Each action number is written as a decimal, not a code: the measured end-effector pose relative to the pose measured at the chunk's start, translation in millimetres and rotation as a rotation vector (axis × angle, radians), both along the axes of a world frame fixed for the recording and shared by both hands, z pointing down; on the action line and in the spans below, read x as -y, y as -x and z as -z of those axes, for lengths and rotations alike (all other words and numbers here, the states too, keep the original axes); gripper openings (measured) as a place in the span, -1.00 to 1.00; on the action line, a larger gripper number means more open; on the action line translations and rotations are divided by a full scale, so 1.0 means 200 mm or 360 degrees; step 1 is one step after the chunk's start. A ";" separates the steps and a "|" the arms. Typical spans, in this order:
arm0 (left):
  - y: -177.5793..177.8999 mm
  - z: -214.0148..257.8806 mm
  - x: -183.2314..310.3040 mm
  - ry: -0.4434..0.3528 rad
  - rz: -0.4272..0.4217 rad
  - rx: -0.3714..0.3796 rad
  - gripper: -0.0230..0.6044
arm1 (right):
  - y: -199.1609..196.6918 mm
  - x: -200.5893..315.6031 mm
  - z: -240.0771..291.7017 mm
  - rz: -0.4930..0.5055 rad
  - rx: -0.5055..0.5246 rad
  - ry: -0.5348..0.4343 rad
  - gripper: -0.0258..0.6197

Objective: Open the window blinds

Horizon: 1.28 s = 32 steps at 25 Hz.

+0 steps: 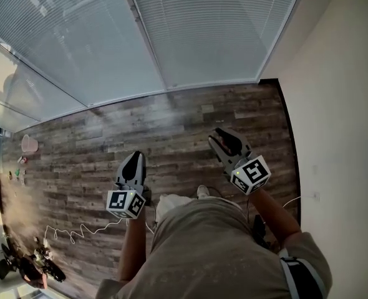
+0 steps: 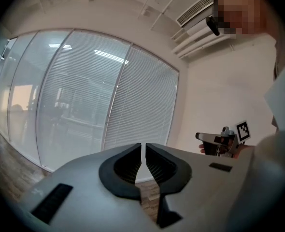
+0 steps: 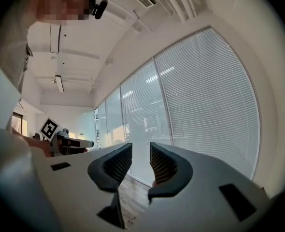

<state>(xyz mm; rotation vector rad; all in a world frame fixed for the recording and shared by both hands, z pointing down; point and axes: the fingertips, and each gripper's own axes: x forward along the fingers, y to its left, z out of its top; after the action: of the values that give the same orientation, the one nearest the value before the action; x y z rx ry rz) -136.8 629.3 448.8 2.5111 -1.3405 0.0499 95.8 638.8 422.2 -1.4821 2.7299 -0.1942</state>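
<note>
Nothing is done yet: the blinds [image 1: 209,30] hang lowered along the floor's [image 1: 171,123] far edge, well apart from us. Our left fingers [image 2: 128,166] sit nearly together, right fingers [image 3: 164,166] apart, both empty.

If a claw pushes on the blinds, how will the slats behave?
The blinds are many thin, closely spaced slats, so they would probably flex and sway, and seem light. Thin slats likely kink if pinched hard. Light reflections across the panels hint at glass in front, so a push might meet a hard, slippery pane instead.
</note>
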 end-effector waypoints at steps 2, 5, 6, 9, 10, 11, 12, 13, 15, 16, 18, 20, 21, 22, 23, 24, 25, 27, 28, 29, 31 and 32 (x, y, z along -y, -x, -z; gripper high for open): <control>-0.01 0.03 -0.05 -0.0026 -0.0002 -0.0009 -0.79 | -0.02 -0.03 -0.01 -0.0015 0.0013 0.0019 -0.54; -0.03 0.10 -0.02 -0.0081 0.0011 0.0011 -0.79 | -0.05 0.02 0.00 -0.0017 0.0041 0.0030 -0.54; -0.04 0.10 0.00 -0.0085 0.0019 0.0010 -0.79 | -0.06 0.04 0.00 -0.0014 0.0039 0.0031 -0.54; -0.04 0.05 0.04 -0.0052 0.0044 -0.0004 -0.79 | -0.06 0.08 -0.03 -0.0005 0.0027 0.0048 -0.54; -0.03 0.04 0.05 -0.0039 0.0048 -0.0007 -0.79 | -0.05 0.09 -0.03 -0.0004 0.0025 0.0053 -0.54; -0.02 0.03 0.06 -0.0026 0.0050 -0.0008 -0.79 | -0.04 0.09 -0.04 -0.0003 0.0025 0.0056 -0.55; 0.00 0.03 0.07 -0.0013 0.0050 -0.0009 -0.79 | -0.02 0.10 -0.05 -0.0002 0.0026 0.0060 -0.55; 0.02 0.02 0.09 0.0002 0.0048 -0.0009 -0.79 | 0.00 0.12 -0.05 -0.0003 0.0030 0.0065 -0.54; 0.06 0.00 0.15 0.0029 0.0041 -0.0010 -0.82 | 0.04 0.17 -0.06 -0.0012 0.0031 0.0076 -0.54; 0.08 -0.01 0.19 0.0043 0.0035 -0.0008 -0.85 | 0.06 0.21 -0.07 -0.0019 0.0026 0.0078 -0.54; 0.13 -0.04 0.27 0.0077 0.0019 -0.0003 -0.87 | 0.11 0.28 -0.07 -0.0036 0.0018 0.0080 -0.55; 0.17 -0.06 0.37 0.0108 0.0002 0.0009 -0.88 | 0.15 0.35 -0.08 -0.0046 0.0007 0.0090 -0.54; 0.20 -0.07 0.42 0.0121 -0.0004 0.0017 -0.88 | 0.18 0.39 -0.08 -0.0041 0.0005 0.0092 -0.54; 0.22 -0.08 0.48 0.0135 -0.0004 0.0024 -0.88 | 0.21 0.44 -0.07 -0.0027 0.0010 0.0088 -0.55; 0.25 -0.09 0.55 0.0153 0.0004 0.0027 -0.88 | 0.25 0.48 -0.06 -0.0006 0.0017 0.0082 -0.58; 0.29 -0.10 0.61 0.0169 0.0016 0.0023 -0.88 | 0.28 0.51 -0.04 0.0014 0.0020 0.0076 -0.62; 0.32 -0.11 0.67 0.0178 0.0028 0.0016 -0.88 | 0.31 0.55 -0.03 0.0028 0.0012 0.0069 -0.66; 0.39 -0.11 0.79 0.0175 0.0040 0.0004 -0.88 | 0.37 0.63 0.01 0.0036 -0.0026 0.0050 -0.70; 0.42 -0.11 0.85 0.0168 0.0041 0.0000 -0.88 | 0.40 0.68 0.03 0.0036 -0.0042 0.0042 -0.70; 0.45 -0.10 0.91 0.0161 0.0040 -0.0006 -0.88 | 0.42 0.72 0.05 0.0037 -0.0047 0.0035 -0.70; 0.51 -0.11 0.99 0.0152 0.0035 -0.0022 -0.88 | 0.48 0.78 0.06 0.0049 -0.0029 0.0024 -0.70; 0.53 -0.12 1.03 0.0149 0.0030 -0.0028 -0.88 | 0.50 0.81 0.06 0.0057 -0.0018 0.0024 -0.70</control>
<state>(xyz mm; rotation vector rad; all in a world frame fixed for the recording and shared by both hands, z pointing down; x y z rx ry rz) -243.5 423.0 472.0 2.4157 -1.3238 0.0846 -5.0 477.0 409.4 -1.4430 2.7713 -0.2082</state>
